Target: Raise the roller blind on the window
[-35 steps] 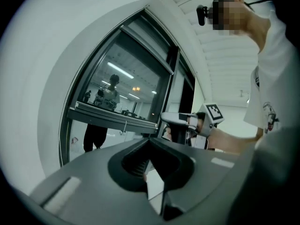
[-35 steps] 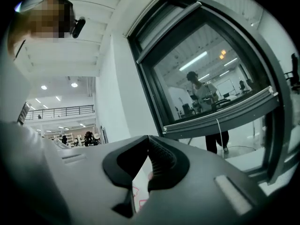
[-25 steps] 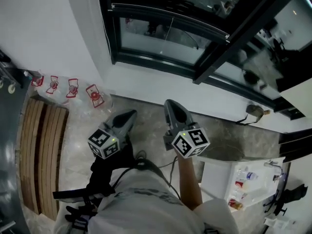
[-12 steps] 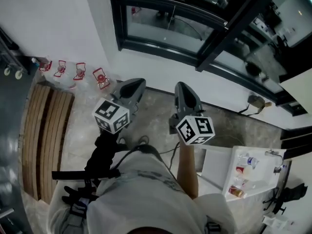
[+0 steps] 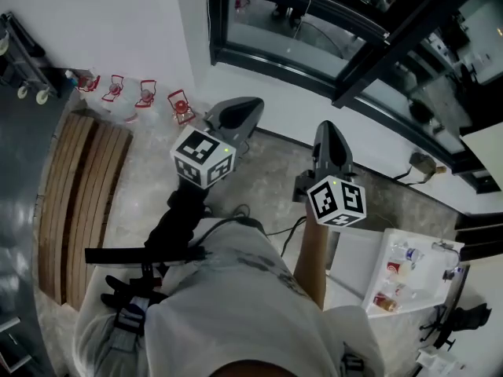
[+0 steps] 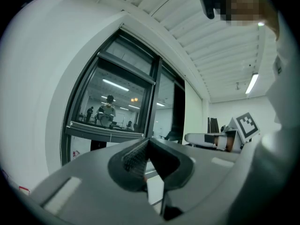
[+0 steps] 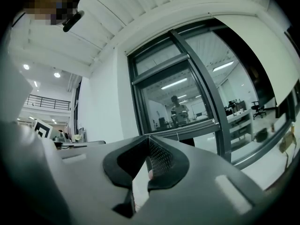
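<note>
**Head view.** The roller blind (image 5: 485, 154) shows only as a pale slab at 3 o'clock. It lies over the far right end of the window (image 5: 299, 34) and is cut off by the picture's edge. Its bottom edge runs along the window's length; the roller cannot be seen. The window's dark frame runs from 12 to 3 o'clock. The left gripper (image 5: 253, 107) and right gripper (image 5: 329, 128) both point toward it, side by side and apart. The floor (image 5: 259, 181) is grey, stone-patterned. Wooden slats (image 5: 78, 187) lie at 9 o'clock. A row of small red-and-white things (image 5: 145, 93) stands against the white wall (image 5: 110, 22) at 11 o'clock, too small to name. A white desk (image 5: 357, 259) at 4 o'clock carries bottles (image 5: 397, 277).

**Left gripper view.** The tongs are closed tip to tip with nothing between them, aimed level at the window. A pale strip at 3 o'clock, beside a dark upright, may be the blind. A ribbed white ceiling (image 6: 211, 46) fills 1 o'clock.

**Right gripper view.** The tongs are closed and empty. The blind is a pale sheet at 2 o'clock hanging down over the right pane, with dark glass below its edge.
</note>
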Motion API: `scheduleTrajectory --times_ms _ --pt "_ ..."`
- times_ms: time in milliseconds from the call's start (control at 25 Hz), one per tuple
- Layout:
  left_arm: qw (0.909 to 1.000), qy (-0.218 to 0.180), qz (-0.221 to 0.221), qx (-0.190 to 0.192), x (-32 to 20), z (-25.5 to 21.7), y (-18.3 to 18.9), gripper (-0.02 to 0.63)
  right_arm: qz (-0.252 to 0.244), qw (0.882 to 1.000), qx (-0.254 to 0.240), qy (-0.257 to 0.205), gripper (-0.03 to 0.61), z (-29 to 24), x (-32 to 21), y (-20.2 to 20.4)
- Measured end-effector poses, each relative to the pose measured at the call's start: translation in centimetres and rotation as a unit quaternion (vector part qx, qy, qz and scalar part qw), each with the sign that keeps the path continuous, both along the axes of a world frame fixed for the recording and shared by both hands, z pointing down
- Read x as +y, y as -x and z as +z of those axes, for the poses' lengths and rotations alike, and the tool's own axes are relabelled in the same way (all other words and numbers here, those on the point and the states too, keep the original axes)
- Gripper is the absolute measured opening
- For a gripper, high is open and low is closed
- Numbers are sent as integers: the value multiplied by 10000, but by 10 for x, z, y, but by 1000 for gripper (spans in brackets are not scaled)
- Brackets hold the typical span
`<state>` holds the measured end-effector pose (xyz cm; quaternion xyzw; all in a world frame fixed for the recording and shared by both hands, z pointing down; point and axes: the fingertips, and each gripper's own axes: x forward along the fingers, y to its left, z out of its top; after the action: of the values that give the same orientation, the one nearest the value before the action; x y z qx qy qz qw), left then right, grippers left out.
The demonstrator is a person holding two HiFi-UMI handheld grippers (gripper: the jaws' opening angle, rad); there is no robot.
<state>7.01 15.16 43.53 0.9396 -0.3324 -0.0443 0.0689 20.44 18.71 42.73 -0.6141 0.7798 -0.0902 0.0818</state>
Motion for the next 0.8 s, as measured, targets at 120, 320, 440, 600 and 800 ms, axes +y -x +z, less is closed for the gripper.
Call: scheduleTrajectory --times_ms 120,320,440,600,800 --pt "10000 -48 24 -11 -5 -3 0 -3 78 10000 -11 -52 2 -2 -2 -2" --pt "9999 -126 -1 -10 -14 -8 3 -3 232 9997 -33 -55 2 1 -10 -4" --pt "9999 -110 -52 -37 -18 -6 4 -3 324 9994 -38 -96 2 0 -12 -7" --pt "9998 -62 -148 -83 -22 -3 7 -2 368 9993 -49 -104 0 -1 -13 -8" --pt "9996 -31 -223 -158 -26 0 10 -3 393 9991 -67 -125 0 0 -16 -8"
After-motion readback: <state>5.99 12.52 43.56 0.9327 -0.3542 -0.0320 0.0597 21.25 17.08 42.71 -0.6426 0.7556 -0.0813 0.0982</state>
